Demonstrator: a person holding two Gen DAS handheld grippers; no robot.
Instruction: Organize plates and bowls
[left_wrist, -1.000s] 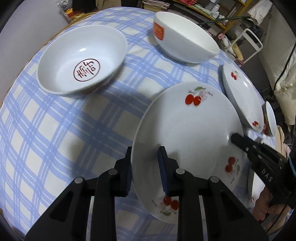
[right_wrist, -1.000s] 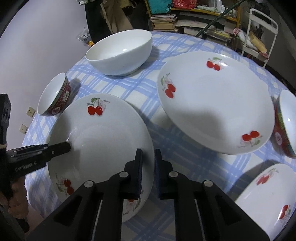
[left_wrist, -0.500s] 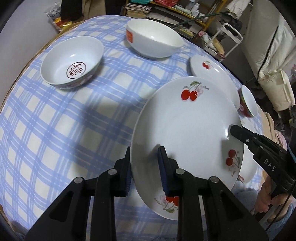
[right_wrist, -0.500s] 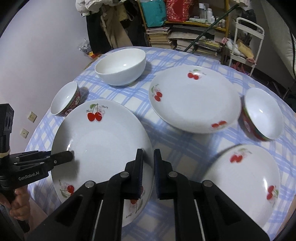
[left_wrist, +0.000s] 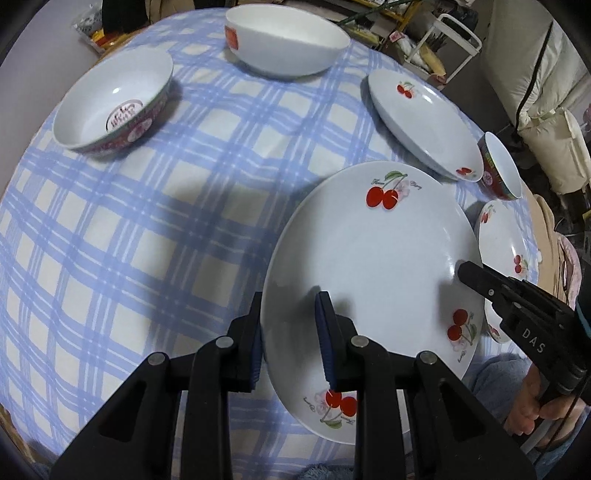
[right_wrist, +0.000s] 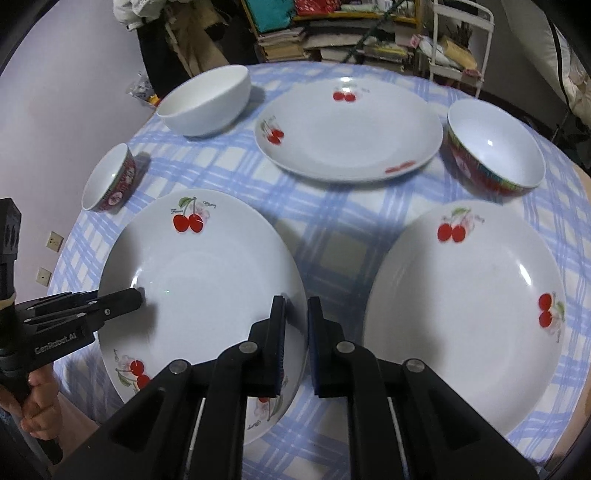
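Nothing stacked yet: bowls and plates lie apart across the table (left_wrist: 184, 229). I hold one cherry plate (left_wrist: 373, 266) above it, left tool (left_wrist: 290, 332) clamped on its left rim, right tool (right_wrist: 295, 343) clamped on its right rim. Nearest plate (right_wrist: 461, 302) lies just right.

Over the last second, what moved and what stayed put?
The held cherry plate has travelled sideways toward the cherry plate resting on the right, carried by both grippers. The left gripper and right gripper keep their pinch on opposite rims. The white bowl, far cherry plate and patterned bowls stayed put.
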